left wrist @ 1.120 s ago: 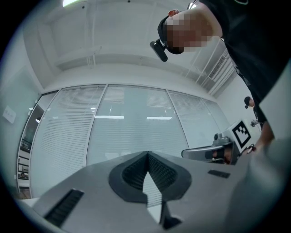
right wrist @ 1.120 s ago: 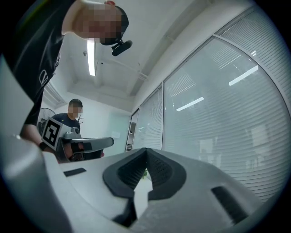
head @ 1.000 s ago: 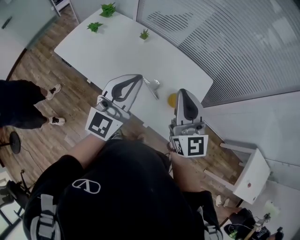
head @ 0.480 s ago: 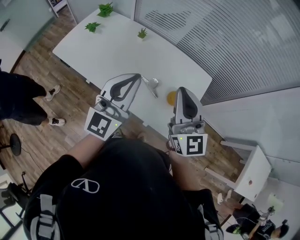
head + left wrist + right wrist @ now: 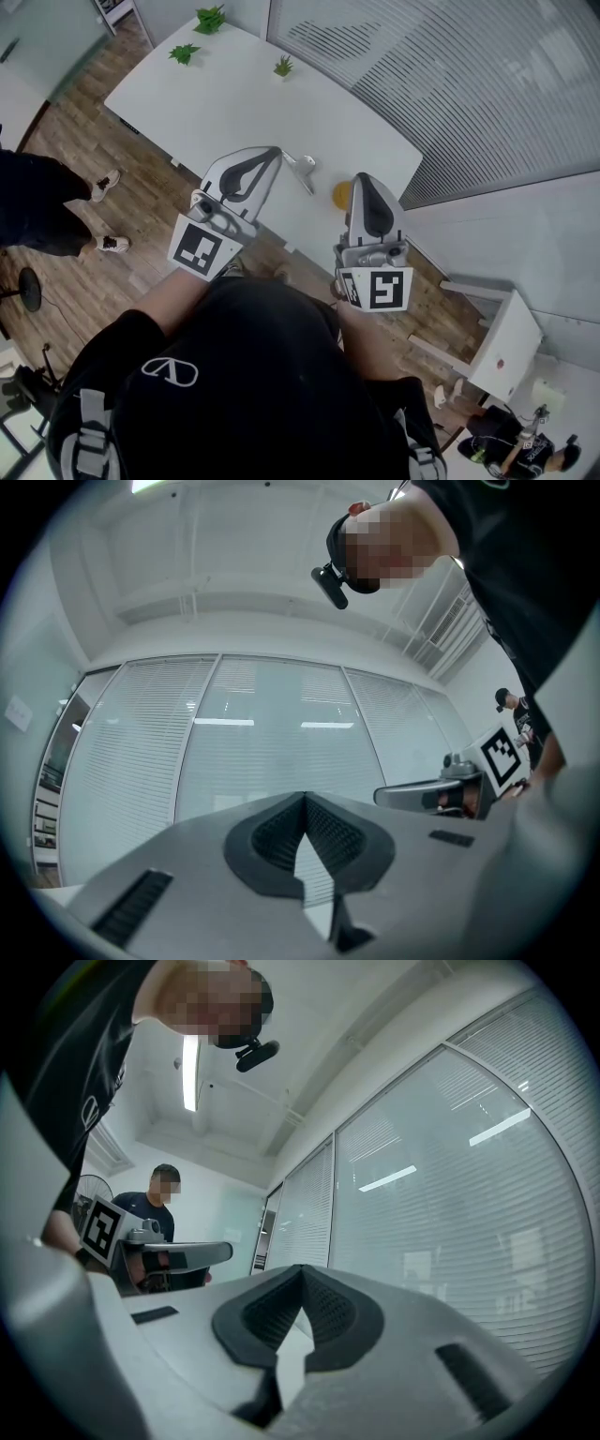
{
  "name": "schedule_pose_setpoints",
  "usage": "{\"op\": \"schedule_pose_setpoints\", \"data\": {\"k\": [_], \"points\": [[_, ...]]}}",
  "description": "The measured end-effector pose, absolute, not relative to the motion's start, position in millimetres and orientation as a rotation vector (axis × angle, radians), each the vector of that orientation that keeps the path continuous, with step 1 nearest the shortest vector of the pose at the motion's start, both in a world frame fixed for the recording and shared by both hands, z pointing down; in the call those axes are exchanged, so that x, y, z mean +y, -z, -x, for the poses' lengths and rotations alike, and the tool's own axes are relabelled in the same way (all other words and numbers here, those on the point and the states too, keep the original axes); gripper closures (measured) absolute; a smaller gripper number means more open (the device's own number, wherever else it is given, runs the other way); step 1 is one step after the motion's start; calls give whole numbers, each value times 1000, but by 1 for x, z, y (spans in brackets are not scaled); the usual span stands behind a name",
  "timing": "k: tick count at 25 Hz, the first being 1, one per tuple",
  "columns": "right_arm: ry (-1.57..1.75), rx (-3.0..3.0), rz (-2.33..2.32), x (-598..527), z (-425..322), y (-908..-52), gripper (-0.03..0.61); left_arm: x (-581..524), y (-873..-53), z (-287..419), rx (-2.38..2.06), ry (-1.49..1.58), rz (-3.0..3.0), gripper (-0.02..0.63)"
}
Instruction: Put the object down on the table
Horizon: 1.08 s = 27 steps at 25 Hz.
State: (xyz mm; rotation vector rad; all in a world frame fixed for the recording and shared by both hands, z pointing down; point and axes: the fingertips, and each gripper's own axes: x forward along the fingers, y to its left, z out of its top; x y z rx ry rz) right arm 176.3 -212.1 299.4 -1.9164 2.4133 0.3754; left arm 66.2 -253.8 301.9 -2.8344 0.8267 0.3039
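The left tool [image 5: 305, 803] is holding its jaws pressed together, the dark ribbed pads meeting at the tip with nothing between them. The right tool [image 5: 302, 1274] is doing the same: its jaws are closed tip to tip and empty.

In the head view the left tool [image 5: 277, 153] and the right tool [image 5: 362, 181] are hanging side by side over the near edge of the white desk [image 5: 234, 103]. Both are pointing away from the wearer, each with its marker cube [image 5: 200, 248] nearest the body.

The round orange object [image 5: 341, 195] is lying on the desk just beside the right tool's tip, partly hidden by it and gripped by neither tool. A small pale item [image 5: 302, 169], too small to identify, is lying on the desk between the two tips. Three small green plants [image 5: 210, 18] are standing at the desk's far end. Another person [image 5: 33, 211] is standing on the wooden floor [image 5: 141, 216] to the left. Both gripper views are looking at a glass wall with blinds [image 5: 272, 733].
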Motion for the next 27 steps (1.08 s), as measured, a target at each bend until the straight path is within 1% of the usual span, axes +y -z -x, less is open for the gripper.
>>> {"op": "schedule_pose_setpoints", "data": {"k": [27], "points": [[-362,2418,1924,-210,-174,-304,574,-252,-305,-69,818,-291,2840,609]]}}
